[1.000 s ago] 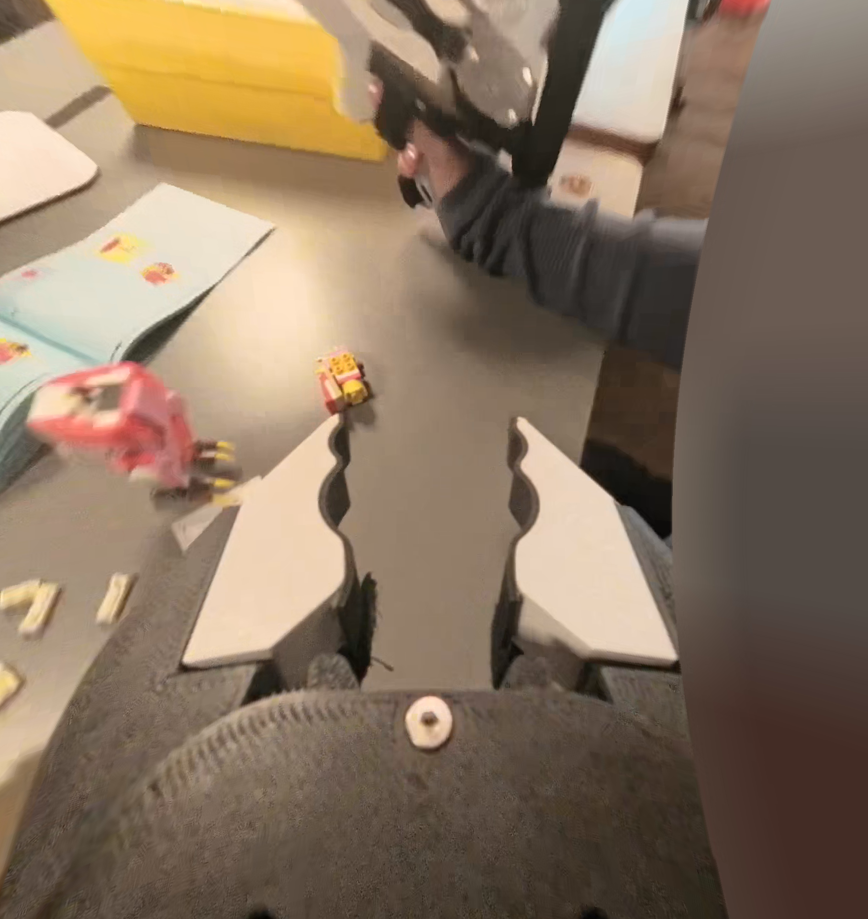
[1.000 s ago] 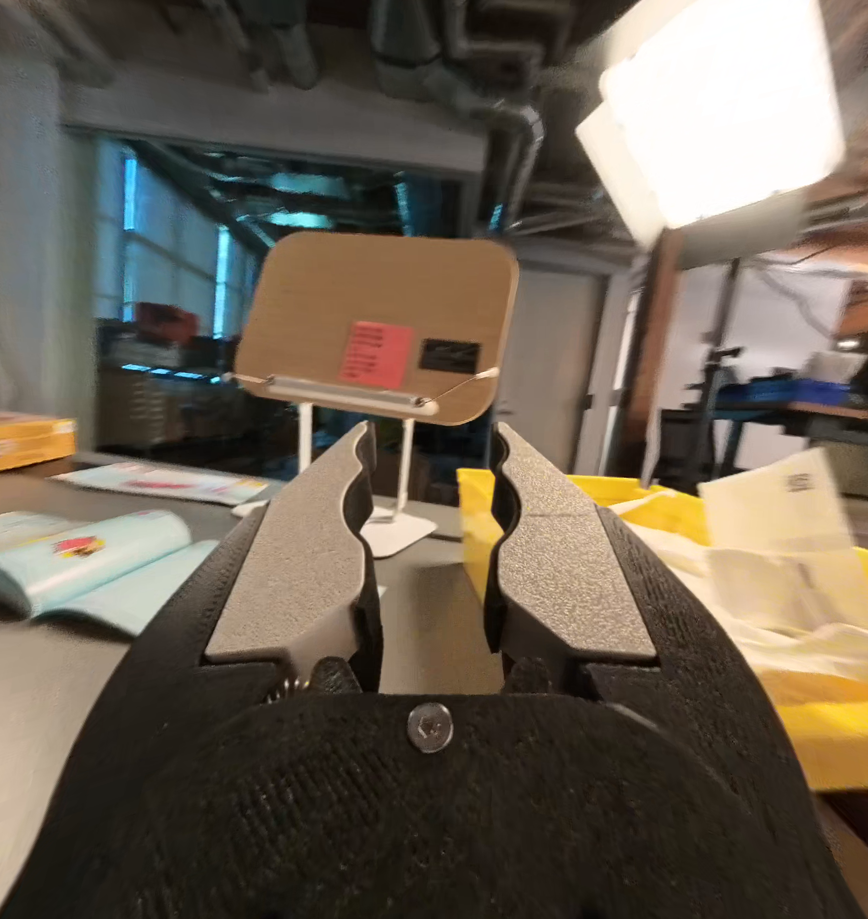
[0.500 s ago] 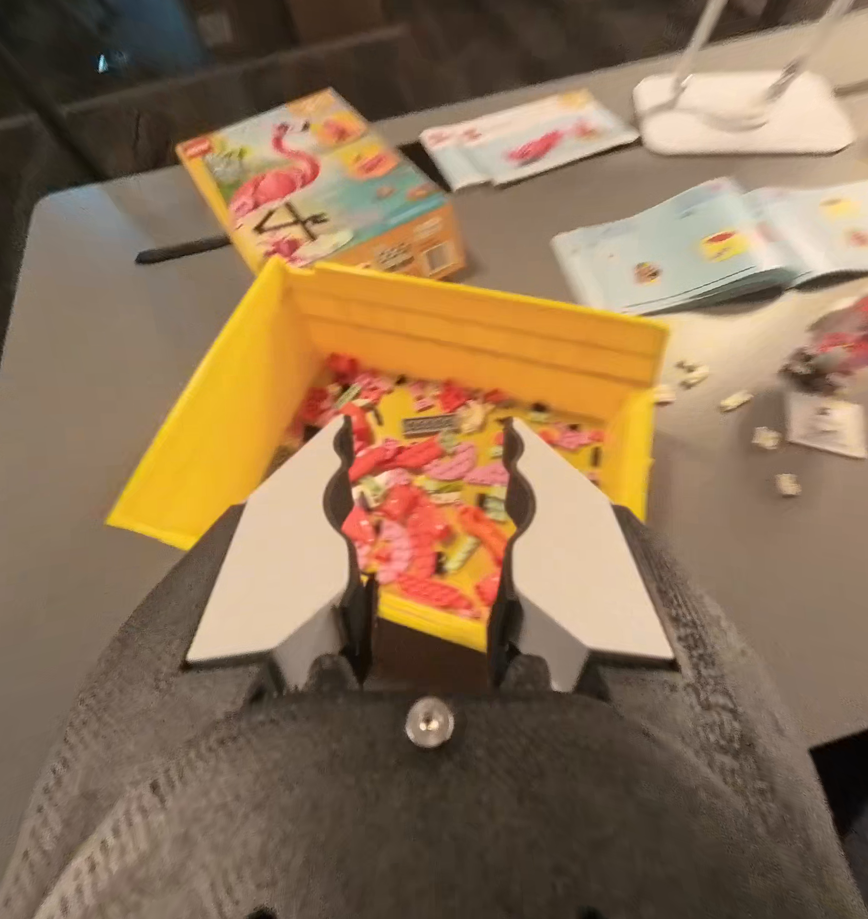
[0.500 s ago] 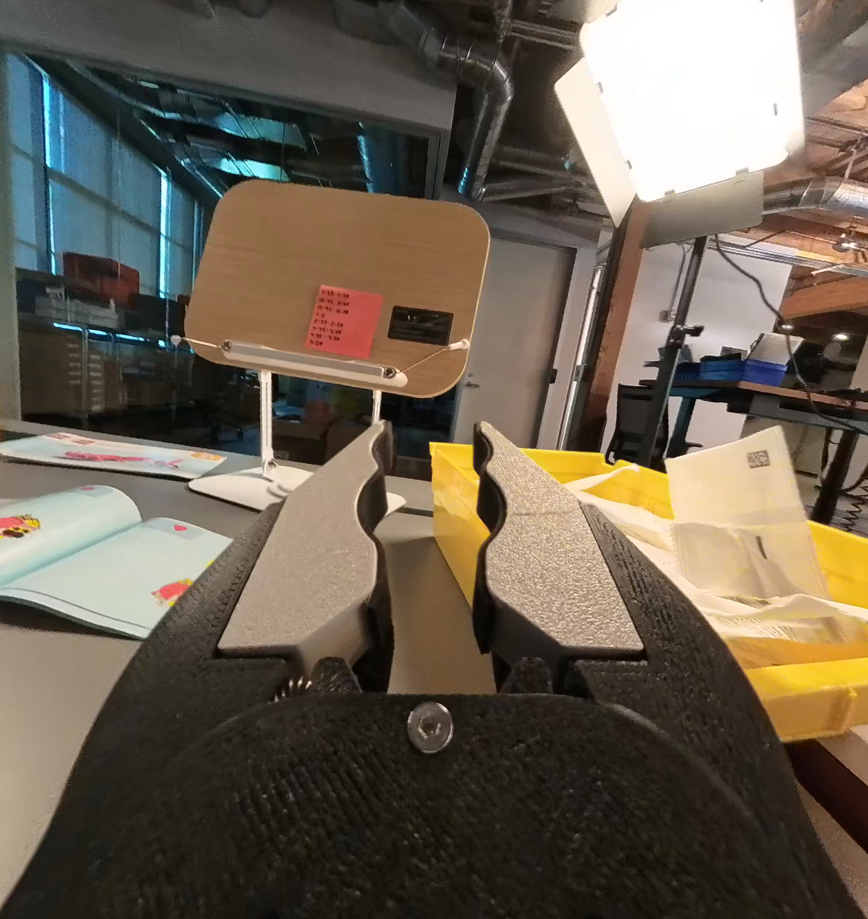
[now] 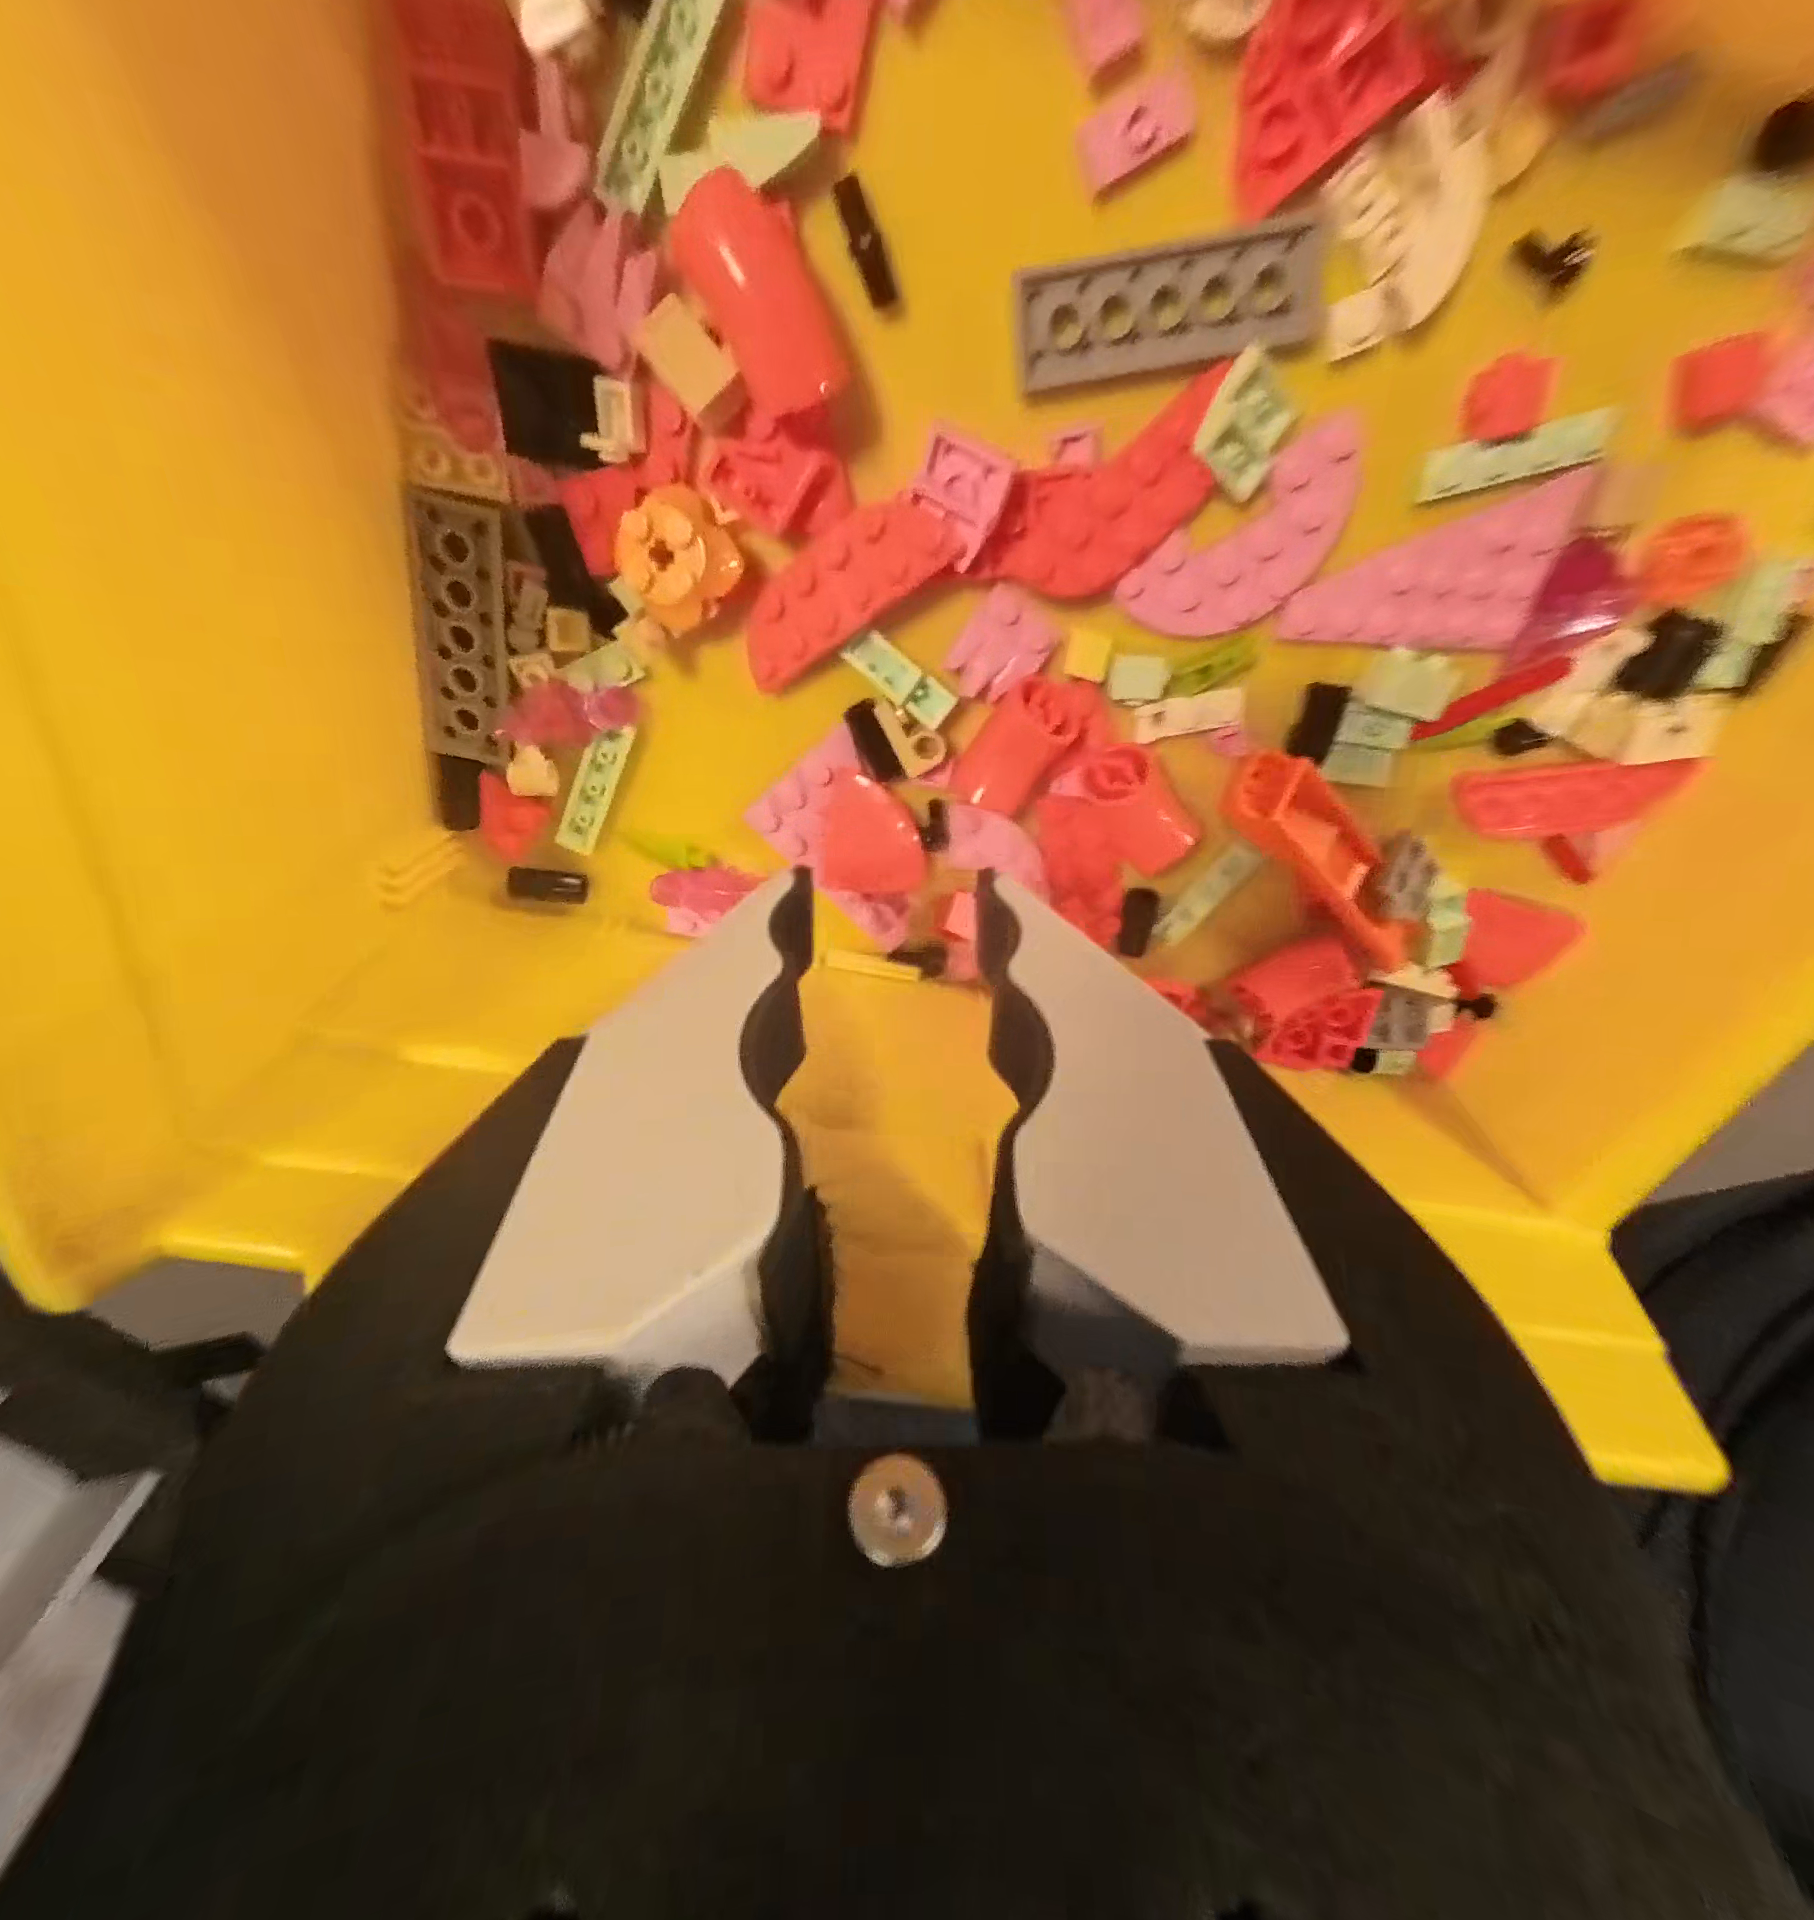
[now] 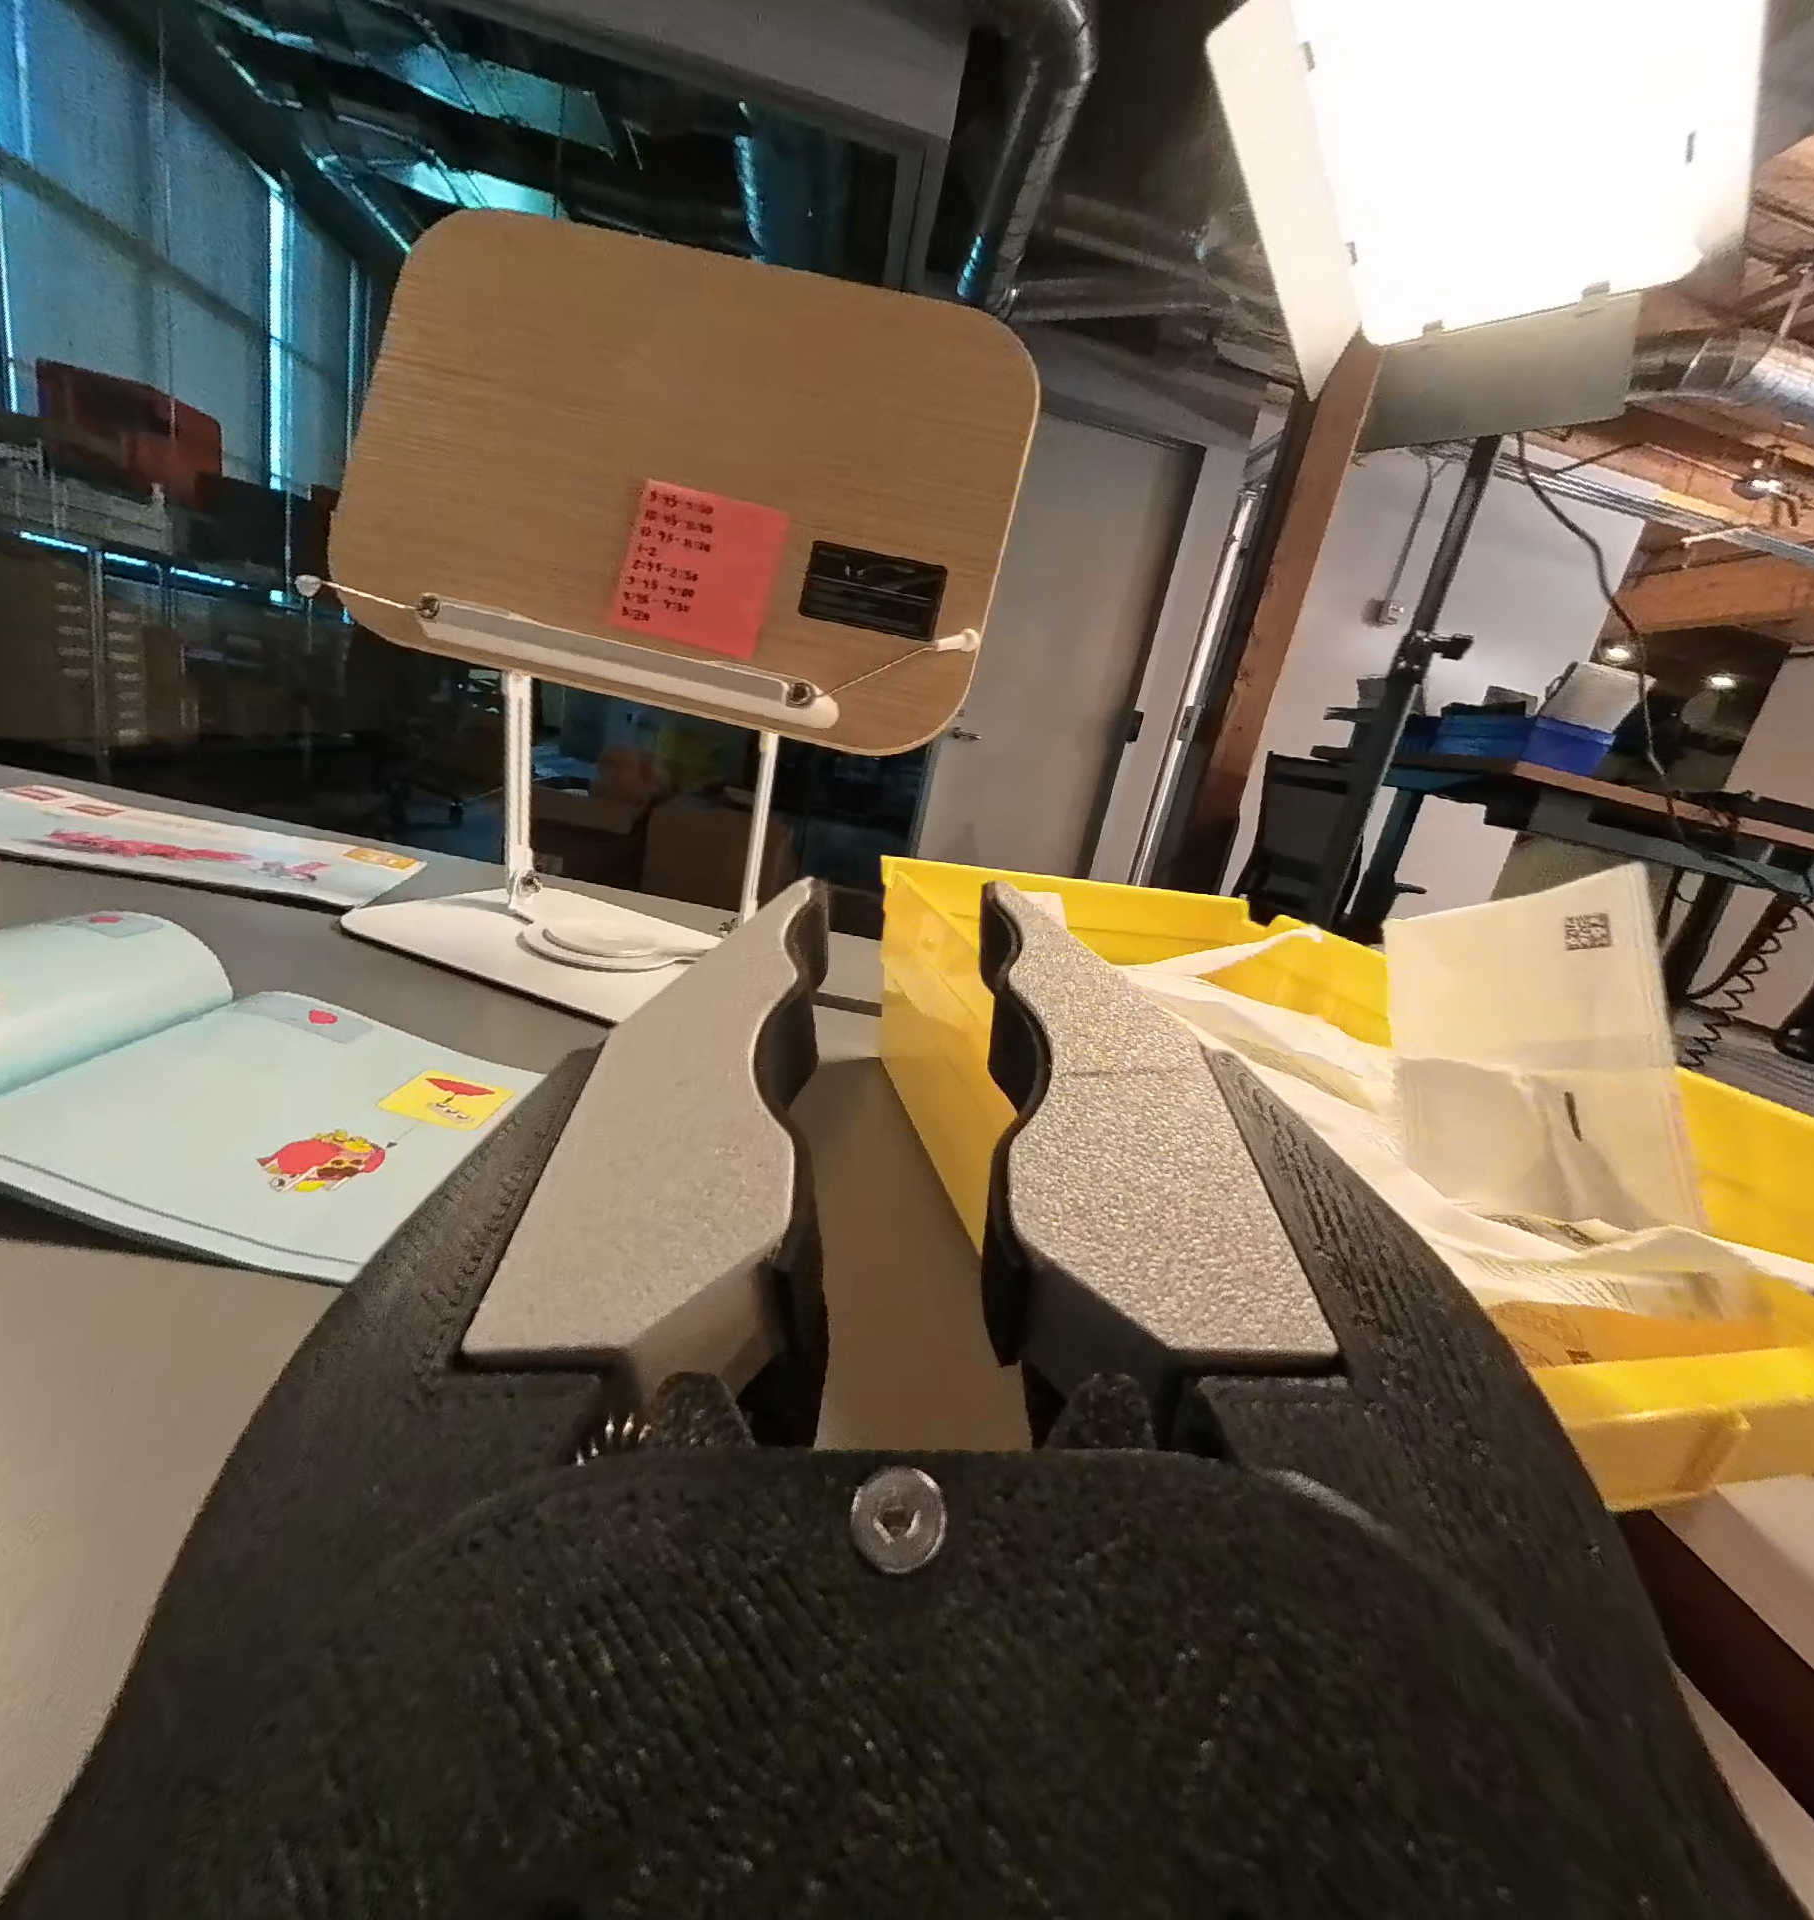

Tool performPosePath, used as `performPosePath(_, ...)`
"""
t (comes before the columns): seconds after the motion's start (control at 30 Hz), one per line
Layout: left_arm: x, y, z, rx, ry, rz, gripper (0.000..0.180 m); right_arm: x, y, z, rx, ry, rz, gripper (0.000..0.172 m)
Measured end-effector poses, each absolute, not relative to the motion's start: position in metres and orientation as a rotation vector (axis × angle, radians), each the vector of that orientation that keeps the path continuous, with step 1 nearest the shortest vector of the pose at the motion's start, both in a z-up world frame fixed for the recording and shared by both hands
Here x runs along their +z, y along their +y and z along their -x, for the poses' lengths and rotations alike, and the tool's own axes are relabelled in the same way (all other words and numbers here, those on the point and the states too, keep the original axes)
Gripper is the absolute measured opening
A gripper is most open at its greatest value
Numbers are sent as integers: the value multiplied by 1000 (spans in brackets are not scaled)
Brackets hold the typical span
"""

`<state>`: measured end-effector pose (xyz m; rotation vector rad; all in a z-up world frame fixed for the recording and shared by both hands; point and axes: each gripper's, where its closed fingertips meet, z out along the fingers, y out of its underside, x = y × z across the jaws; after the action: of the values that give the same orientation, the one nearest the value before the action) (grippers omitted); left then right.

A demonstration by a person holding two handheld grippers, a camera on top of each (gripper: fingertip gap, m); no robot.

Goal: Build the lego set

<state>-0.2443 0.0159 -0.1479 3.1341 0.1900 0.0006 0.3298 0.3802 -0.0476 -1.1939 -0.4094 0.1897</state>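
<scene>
Left gripper [image 5: 892, 894]: jaws parted by a narrow gap, nothing between the pads. It hangs inside a yellow plastic bin [image 5: 155, 520] of loose pink, coral, mint and grey toy bricks, with its tips nearest a rounded coral brick [image 5: 867, 847].

Right gripper [image 6: 903, 914]: jaws likewise parted and empty, low over a dark grey table [image 6: 103, 1403].
- To its left: an open pale-blue instruction booklet [image 6: 207, 1122].
- Behind: a wooden book stand [image 6: 674, 468].
- Just to its right: a second yellow bin holding white paper bags [image 6: 1142, 914].

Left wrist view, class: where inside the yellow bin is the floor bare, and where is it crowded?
Bare: the yellow bin's near strip around the left gripper's open, empty fingertips, and the patch above the long gray plate. Crowded: the left-wall pile by the orange round brick and the middle.
</scene>
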Motion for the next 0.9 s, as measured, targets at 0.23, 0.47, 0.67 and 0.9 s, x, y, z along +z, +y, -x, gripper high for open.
performPosePath(0.23, -165, 9, 248, -117, 112, -3013, 31, -49, 380, -323, 190, -444, 1194, 25)
performPosePath(0.47, -171, 7, 245, -71, 78, -3007, 17, -51, 381, -317, 196, -467, 1195, 24)
performPosePath(0.67, -156, 13, 246, -165, 16, -3100, 3, -52, 382, -311, 196, -492, 1193, 22)
performPosePath(0.9, -127, 26, 229, -91, -50, -3298, 2, -52, 382, -307, 206, -509, 1192, 21)
